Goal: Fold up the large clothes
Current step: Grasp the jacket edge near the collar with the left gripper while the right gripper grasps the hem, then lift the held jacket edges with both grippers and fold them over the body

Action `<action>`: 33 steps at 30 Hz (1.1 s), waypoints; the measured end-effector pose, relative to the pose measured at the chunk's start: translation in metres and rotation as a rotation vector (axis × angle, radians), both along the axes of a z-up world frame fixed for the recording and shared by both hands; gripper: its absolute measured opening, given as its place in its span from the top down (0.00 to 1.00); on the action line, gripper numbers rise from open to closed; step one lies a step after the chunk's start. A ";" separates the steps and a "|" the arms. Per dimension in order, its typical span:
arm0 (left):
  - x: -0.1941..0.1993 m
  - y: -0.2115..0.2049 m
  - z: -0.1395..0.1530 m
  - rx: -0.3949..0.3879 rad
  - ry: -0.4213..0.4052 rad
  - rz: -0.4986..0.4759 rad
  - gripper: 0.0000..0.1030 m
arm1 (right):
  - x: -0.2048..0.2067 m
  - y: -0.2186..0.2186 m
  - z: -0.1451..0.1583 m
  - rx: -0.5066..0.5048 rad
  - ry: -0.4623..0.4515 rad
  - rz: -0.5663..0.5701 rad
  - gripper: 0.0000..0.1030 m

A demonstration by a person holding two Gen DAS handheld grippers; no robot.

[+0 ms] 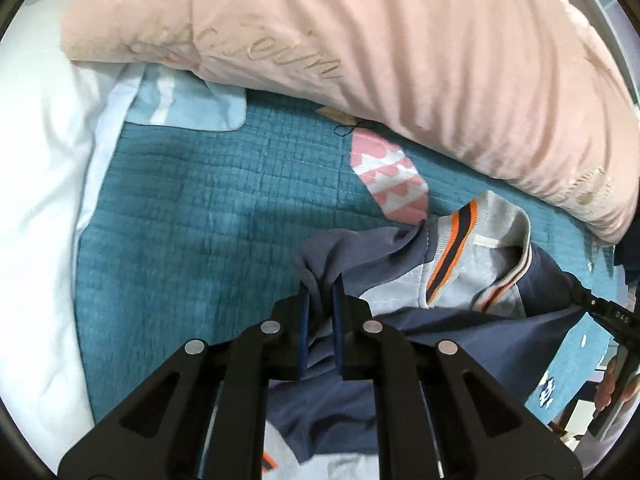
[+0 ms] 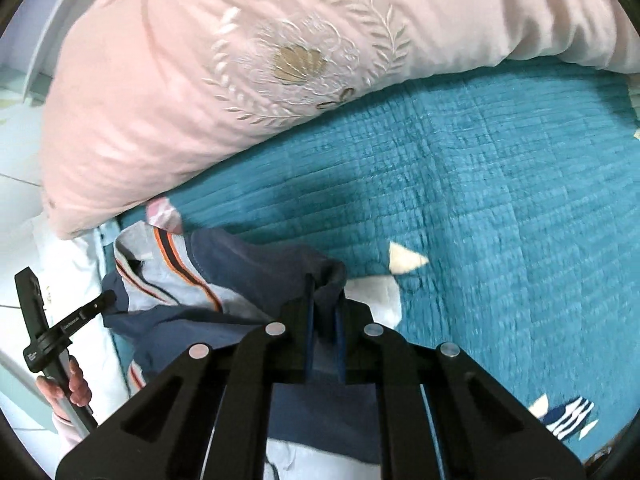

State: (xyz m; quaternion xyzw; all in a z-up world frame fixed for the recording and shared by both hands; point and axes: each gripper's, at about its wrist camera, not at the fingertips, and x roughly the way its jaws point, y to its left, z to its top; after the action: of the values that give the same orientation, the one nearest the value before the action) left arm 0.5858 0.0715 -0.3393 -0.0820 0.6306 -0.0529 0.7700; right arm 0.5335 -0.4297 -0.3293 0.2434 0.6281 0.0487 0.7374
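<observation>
A navy and light-grey jacket [image 1: 440, 292] with an orange-and-navy striped collar lies bunched on a teal quilted bedspread [image 1: 208, 208]. My left gripper [image 1: 320, 292] is shut on a fold of the jacket's navy shoulder cloth, which rises between the blue pads. In the right wrist view the same jacket [image 2: 224, 276] hangs from my right gripper [image 2: 323, 288], shut on the other navy shoulder. The other gripper shows at each view's edge, the left one [image 2: 105, 300] held by a hand [image 2: 74, 384]. Most of the jacket's body is hidden under the grippers.
A large pink embroidered pillow [image 1: 400, 52] lies along the far side of the bed, close behind the collar. White bedding [image 1: 36, 200] borders the quilt at the left. Open teal quilt [image 2: 500, 200] spreads to the right, with small pink, white and striped patches.
</observation>
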 end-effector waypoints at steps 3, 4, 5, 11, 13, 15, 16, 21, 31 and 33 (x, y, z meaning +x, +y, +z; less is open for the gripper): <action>-0.017 0.000 0.016 0.008 -0.011 -0.011 0.92 | -0.018 -0.003 0.018 0.002 -0.022 0.000 0.93; -0.023 0.001 0.024 0.010 -0.016 -0.012 0.92 | -0.024 -0.004 0.023 0.010 -0.024 -0.010 0.93; -0.027 0.001 0.030 0.006 -0.018 -0.008 0.92 | -0.032 -0.007 0.029 0.017 -0.026 -0.024 0.93; -0.064 0.000 0.064 -0.013 -0.047 -0.004 0.92 | -0.070 0.011 0.061 0.006 -0.057 -0.021 0.93; -0.079 0.003 0.073 -0.020 -0.047 0.003 0.92 | -0.092 0.015 0.069 0.018 -0.058 -0.034 0.93; -0.098 0.006 0.083 -0.007 -0.050 -0.003 0.92 | -0.114 0.016 0.077 0.028 -0.073 -0.038 0.93; -0.105 0.005 0.085 -0.003 -0.055 -0.007 0.92 | -0.126 0.018 0.080 0.027 -0.077 -0.038 0.93; -0.151 0.015 0.097 -0.014 -0.064 -0.017 0.92 | -0.178 0.021 0.086 0.047 -0.083 -0.048 0.93; -0.266 0.048 0.058 -0.042 0.012 0.006 0.98 | -0.277 0.040 0.067 0.105 -0.031 -0.046 0.93; -0.287 0.056 0.045 -0.028 0.029 0.016 0.98 | -0.290 0.043 0.059 0.075 -0.014 -0.040 0.93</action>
State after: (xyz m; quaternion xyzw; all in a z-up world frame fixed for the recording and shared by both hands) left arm 0.2990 0.1279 -0.2947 -0.0984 0.6403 -0.0541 0.7599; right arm 0.2435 -0.3866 -0.2698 0.2832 0.6158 0.0592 0.7328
